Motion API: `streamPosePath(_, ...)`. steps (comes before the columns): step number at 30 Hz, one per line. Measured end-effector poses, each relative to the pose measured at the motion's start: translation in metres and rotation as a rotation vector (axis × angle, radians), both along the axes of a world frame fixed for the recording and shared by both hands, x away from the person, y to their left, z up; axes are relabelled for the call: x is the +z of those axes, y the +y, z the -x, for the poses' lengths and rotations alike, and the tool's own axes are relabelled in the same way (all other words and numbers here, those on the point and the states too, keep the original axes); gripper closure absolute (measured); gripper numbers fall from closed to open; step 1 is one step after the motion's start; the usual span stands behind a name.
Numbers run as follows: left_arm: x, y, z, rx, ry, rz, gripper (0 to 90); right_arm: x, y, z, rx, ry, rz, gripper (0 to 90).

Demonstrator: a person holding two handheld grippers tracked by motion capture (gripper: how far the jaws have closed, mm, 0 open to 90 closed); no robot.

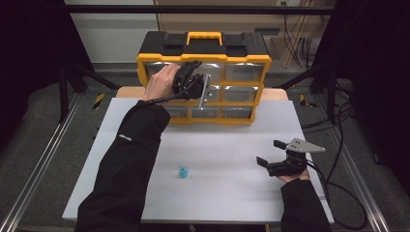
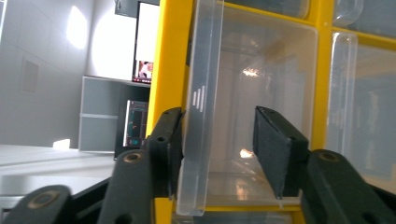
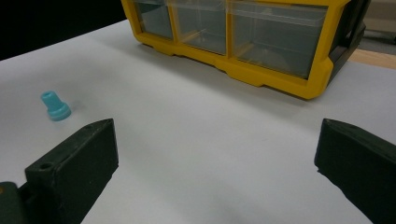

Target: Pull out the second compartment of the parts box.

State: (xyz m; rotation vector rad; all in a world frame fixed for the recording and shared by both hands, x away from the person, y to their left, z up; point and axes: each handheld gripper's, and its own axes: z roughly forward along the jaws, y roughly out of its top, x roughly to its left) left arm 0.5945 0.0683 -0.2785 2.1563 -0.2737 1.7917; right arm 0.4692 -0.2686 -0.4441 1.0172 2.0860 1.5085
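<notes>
A lab — metal frame rails (image 1: 38, 159), trailing cables (image 1: 338, 145), a lit monitor (image 2: 145, 44).

Glossy clear plastic drawer (image 2: 243, 93), matt white table (image 1: 217, 145)

White table (image 1: 217, 145) carries yellow drawer cabinet (image 1: 203, 118); small blue plug (image 1: 183, 172).

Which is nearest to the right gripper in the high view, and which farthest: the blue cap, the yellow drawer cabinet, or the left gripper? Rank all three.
1. blue cap, on the table to the left of the right gripper.
2. yellow drawer cabinet, at the table's far edge.
3. left gripper, at the cabinet's upper drawers.
</notes>
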Motion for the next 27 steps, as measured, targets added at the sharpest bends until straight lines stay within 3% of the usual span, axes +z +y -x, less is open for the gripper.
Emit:
streamPosePath(7,-0.0004,0.0001,0.0004,0.006,-0.041,-0.010,64.2,0.0002,-0.0002,0.0001,-0.001,0.001,-0.001,0.2)
streamPosePath(14,-0.0018,0.0006,0.0007,0.001,-0.078,-0.022,67.6,0.0002,-0.0001,0.0001,0.000,0.000,-0.003,0.2)
streamPosePath(18,-0.0022,0.0007,0.0018,-0.001,-0.110,-0.033,76.2,0.0003,-0.0002,0.0001,0.000,0.000,-0.003,0.2)
streamPosePath(27,-0.0040,0.0010,0.0024,-0.002,-0.140,-0.064,78.0,0.0004,-0.0004,0.0001,0.000,0.000,-0.002,0.2)
